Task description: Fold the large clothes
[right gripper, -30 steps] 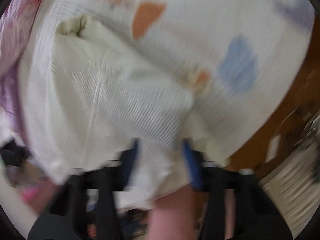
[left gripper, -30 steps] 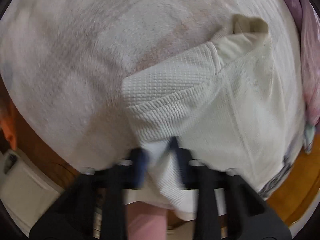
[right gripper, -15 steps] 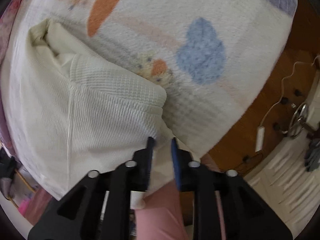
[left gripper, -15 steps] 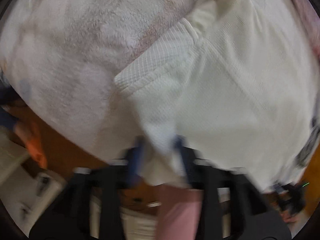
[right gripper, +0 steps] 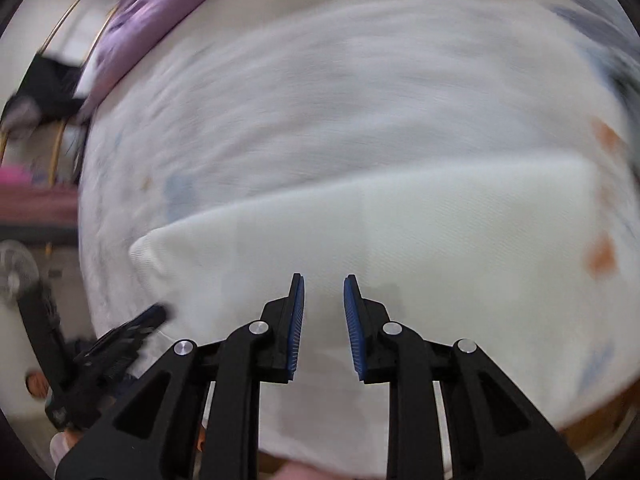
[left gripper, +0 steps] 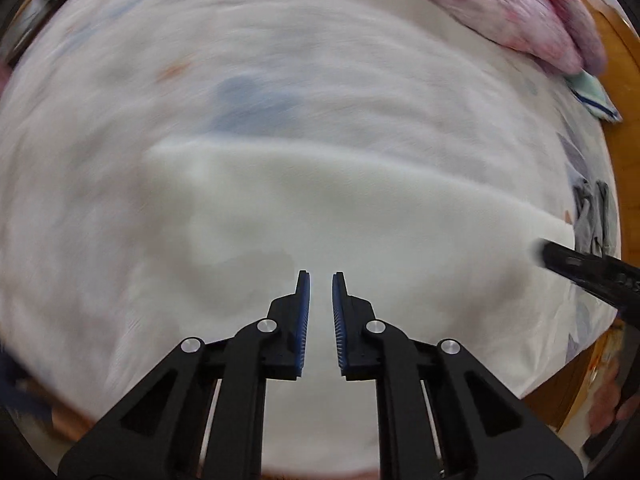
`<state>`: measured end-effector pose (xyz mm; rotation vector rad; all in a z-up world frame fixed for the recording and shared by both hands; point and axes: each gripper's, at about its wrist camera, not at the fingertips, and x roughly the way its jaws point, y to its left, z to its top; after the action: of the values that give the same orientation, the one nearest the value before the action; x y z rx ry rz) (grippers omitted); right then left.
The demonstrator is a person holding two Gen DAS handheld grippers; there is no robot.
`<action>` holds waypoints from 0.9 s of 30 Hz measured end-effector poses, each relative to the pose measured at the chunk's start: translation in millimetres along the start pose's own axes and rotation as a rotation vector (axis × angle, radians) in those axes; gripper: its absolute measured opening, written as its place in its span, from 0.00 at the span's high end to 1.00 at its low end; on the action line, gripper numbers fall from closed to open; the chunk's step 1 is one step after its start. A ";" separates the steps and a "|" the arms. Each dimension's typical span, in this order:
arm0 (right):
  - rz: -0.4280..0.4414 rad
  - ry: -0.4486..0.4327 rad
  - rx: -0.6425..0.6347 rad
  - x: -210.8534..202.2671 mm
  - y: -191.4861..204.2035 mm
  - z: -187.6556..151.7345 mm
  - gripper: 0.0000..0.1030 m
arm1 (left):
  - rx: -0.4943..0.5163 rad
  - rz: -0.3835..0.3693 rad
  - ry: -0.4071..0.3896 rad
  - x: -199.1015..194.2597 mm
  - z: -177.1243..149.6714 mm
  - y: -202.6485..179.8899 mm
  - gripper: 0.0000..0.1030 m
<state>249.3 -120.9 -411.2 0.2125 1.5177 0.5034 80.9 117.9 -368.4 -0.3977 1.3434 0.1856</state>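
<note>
A cream waffle-knit garment (left gripper: pixel 360 220) lies flat as a wide folded band on the patterned white blanket (left gripper: pixel 280 60); the view is blurred by motion. My left gripper (left gripper: pixel 319 276) hovers over the garment's near part. Its jaws are closing, a narrow gap remains, and nothing is between them. In the right wrist view the same garment (right gripper: pixel 400 232) stretches across under my right gripper (right gripper: pixel 323 280), whose jaws stand apart and empty. Each gripper shows in the other's view: the right gripper (left gripper: pixel 560 260) at the garment's right end, the left gripper (right gripper: pixel 152 316) at its left end.
A pink-purple cloth (left gripper: pixel 520 12) is heaped at the bed's far side, seen also as a purple cloth (right gripper: pixel 160 12). A grey garment (left gripper: pixel 592 216) and a teal cloth (left gripper: pixel 592 92) lie at the right edge. Wooden floor (left gripper: pixel 616 60) borders the bed. A fan (right gripper: pixel 16 276) stands at left.
Both grippers held folds of the cream garment earlier; now both have let go and pulled back. The garment lies flat, and both views have rolled round.
</note>
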 end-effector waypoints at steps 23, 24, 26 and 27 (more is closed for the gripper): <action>-0.306 0.108 0.270 -14.5 -175.5 -45.8 0.94 | 0.062 0.293 0.114 48.2 0.2 66.2 0.97; -0.271 0.062 0.225 -28.3 -156.5 -44.7 0.94 | 0.061 0.272 0.089 36.9 -1.8 60.2 0.97; -0.208 0.024 0.174 -39.2 -128.1 -48.1 0.94 | 0.043 0.191 0.068 19.9 -14.3 48.6 0.96; -0.152 0.030 0.150 -38.1 -111.4 -53.3 0.94 | 0.034 0.147 0.085 17.9 -24.2 42.6 0.96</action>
<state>218.2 -245.1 -428.9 0.2044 1.5887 0.2732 47.8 146.0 -397.3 -0.2805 1.4584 0.2697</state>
